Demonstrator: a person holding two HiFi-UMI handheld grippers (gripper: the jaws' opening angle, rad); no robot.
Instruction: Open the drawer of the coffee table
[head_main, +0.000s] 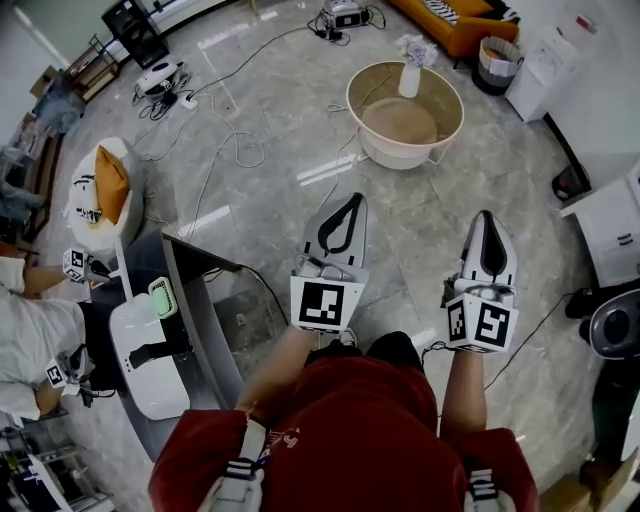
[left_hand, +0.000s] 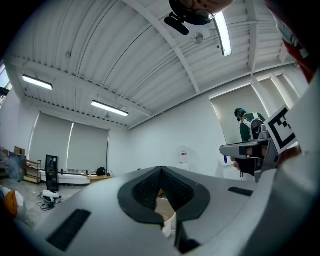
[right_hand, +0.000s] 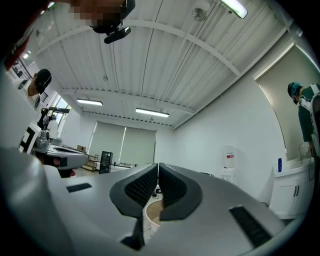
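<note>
The round cream coffee table (head_main: 451, 98) with a tan inner top stands on the marble floor ahead of me. A white vase of flowers (head_main: 411, 74) sits on it. I cannot make out a drawer on it. My left gripper (head_main: 353, 198) is held level, shut and empty, well short of the table. My right gripper (head_main: 486, 214) is beside it, also shut on nothing. In the left gripper view the jaws meet at the tip of the left gripper (left_hand: 160, 168), with the table (left_hand: 163, 209) showing through the gap behind. The right gripper (right_hand: 158, 164) shows the same, over the table (right_hand: 150, 214).
A grey desk (head_main: 203, 330) carrying a white device (head_main: 145, 360) stands at my left, where another person (head_main: 30, 330) holds grippers. Cables (head_main: 235, 150) trail over the floor. A white seat with an orange cushion (head_main: 108, 185), an orange sofa (head_main: 450, 25), a bin (head_main: 496, 62) and white cabinets (head_main: 612, 228) ring the room.
</note>
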